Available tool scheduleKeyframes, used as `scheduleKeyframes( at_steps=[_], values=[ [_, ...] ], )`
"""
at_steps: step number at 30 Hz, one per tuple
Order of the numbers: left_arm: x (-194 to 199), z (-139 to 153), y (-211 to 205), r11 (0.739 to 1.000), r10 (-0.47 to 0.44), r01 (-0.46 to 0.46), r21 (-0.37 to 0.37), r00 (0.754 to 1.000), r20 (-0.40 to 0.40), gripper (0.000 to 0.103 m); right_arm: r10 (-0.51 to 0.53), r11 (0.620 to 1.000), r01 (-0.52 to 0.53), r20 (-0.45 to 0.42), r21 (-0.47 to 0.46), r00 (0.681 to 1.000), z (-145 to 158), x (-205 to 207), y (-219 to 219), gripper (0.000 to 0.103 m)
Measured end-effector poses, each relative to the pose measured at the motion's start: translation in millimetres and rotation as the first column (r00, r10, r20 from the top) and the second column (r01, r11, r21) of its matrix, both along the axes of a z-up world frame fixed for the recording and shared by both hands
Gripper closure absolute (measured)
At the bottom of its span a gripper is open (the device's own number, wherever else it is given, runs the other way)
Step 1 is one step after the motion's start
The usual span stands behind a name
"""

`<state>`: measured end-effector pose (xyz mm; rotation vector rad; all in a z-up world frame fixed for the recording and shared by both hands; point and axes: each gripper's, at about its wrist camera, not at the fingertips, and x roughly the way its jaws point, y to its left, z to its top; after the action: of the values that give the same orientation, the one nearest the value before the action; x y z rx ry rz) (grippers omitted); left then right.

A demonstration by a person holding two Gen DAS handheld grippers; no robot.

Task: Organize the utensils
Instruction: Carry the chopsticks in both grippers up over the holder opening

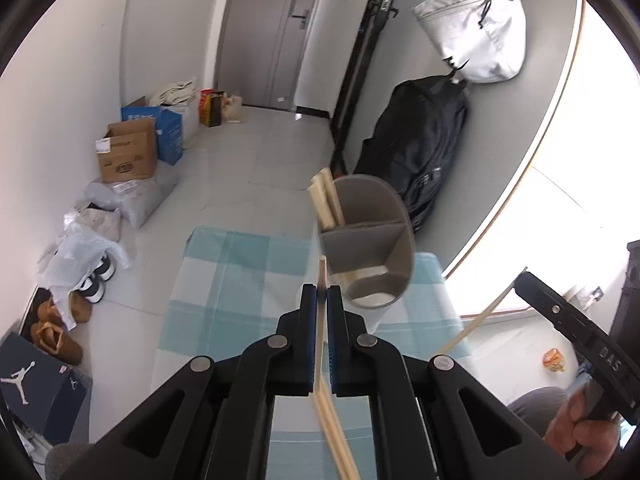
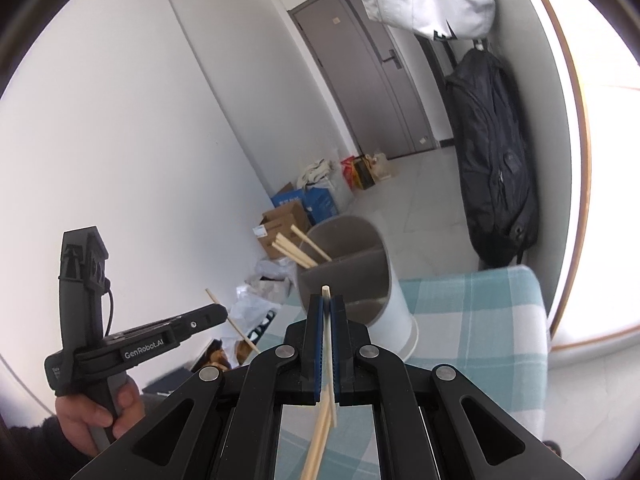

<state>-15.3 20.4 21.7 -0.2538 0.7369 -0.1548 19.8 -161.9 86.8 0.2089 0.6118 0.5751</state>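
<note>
Both sets of fingers [image 1: 308, 340] are clamping chopsticks: left gripper [image 1: 321, 294] and right gripper [image 2: 327, 302] each closed on a pair [image 1: 320, 276]. We are approaching the grey holder [image 1: 366, 240] at frame centre; next, we judge, tips need aligning over its compartment.

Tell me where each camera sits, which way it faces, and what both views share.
Left wrist: on the left gripper, looking down along its jaws, shut on chopsticks, toward the utensil holder; a hand shows at lower right.
Right wrist: on the right gripper, jaws shut on chopsticks, facing the utensil holder; a hand shows at lower left.
Shared: holder, checked cloth, door, backpack.
</note>
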Motion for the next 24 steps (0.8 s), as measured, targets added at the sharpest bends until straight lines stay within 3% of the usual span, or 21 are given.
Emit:
scheduleKeyframes(
  at_steps=[5,11,24],
  values=[
    [0.9,25.9,-1.9,1.0,-0.015,0.016,-0.015,0.999,0.038,0.102,0.013,1.0,-0.012,0.045,-0.013,0.999,29.8,8.3,1.9,0.1],
    [21.3,49.4,-1.3,0.998,-0.016,0.016,-0.059,1.0,0.002,0.102,0.031,0.999,-0.028,0.093,-0.04,0.995,68.5,28.0,12.7,0.1],
    [70.9,104.2,11.5,0.992,0.027,-0.019,-0.127,0.998,0.061,0.102,0.053,0.996,-0.046,0.11,-0.071,0.992,122.9,98.5,31.2,0.1]
  ],
)
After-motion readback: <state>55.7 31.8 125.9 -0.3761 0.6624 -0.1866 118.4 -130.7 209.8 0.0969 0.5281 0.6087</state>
